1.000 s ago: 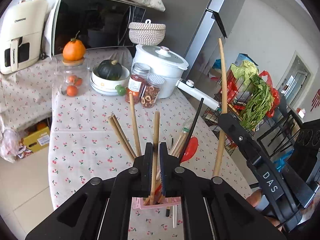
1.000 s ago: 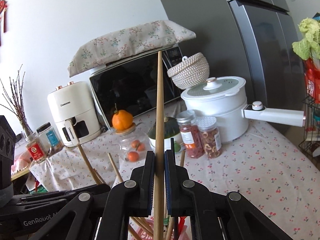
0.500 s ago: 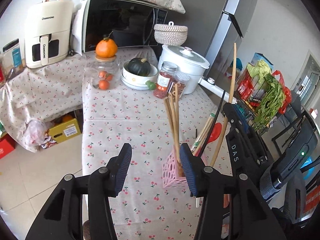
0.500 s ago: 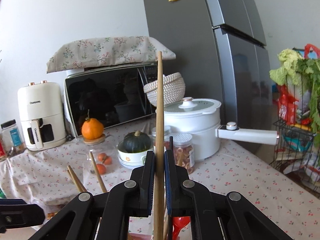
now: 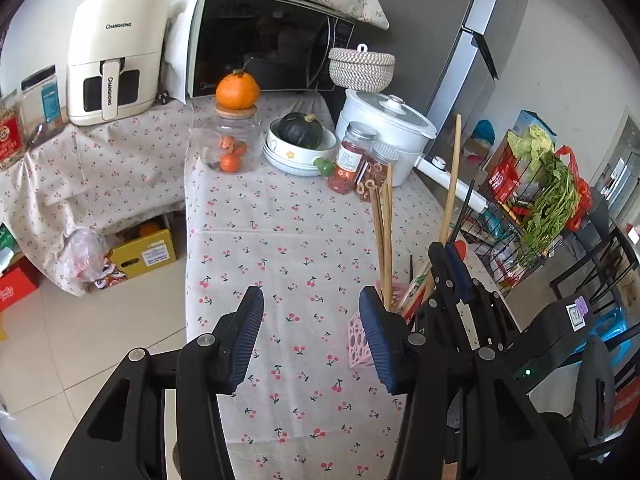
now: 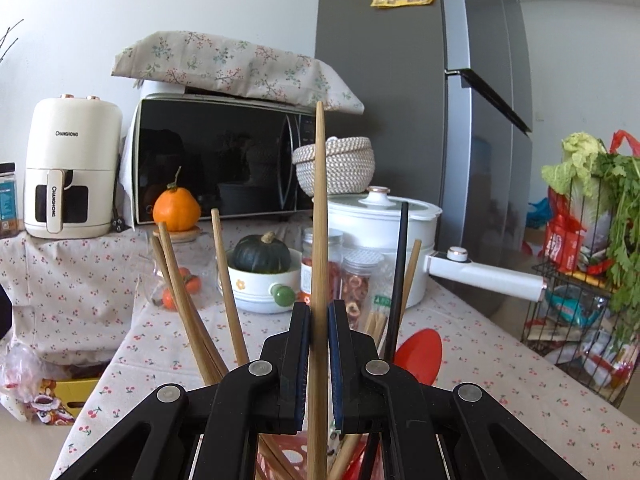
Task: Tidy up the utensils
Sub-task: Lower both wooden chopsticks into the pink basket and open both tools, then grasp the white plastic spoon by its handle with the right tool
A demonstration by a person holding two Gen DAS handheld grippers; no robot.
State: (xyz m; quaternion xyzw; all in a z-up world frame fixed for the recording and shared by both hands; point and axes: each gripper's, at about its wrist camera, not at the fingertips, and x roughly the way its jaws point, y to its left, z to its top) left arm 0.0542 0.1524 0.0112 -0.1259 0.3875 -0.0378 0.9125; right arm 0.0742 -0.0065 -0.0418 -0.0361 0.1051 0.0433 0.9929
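Your right hand-held gripper (image 6: 319, 364) is pinched tight on one long wooden chopstick (image 6: 319, 240), held straight up over the pink holder (image 5: 360, 340). Your left hand-held gripper (image 5: 310, 336) is wide open with nothing in it, just to the left of the holder.

The holder stands on the desk (image 5: 288, 240) with the cherry cloth. It is already crowded: more wooden chopsticks (image 6: 180, 292) lean out to the left, a black chopstick (image 6: 398, 280) leans right, and a red spoon (image 6: 420, 350) sits beside it.

Farther back on the desk you can see a dark squash in a bowl (image 6: 262, 256), two jars (image 6: 344, 276), a white pot (image 6: 384, 224) and an orange (image 6: 177, 210) on a glass jar.
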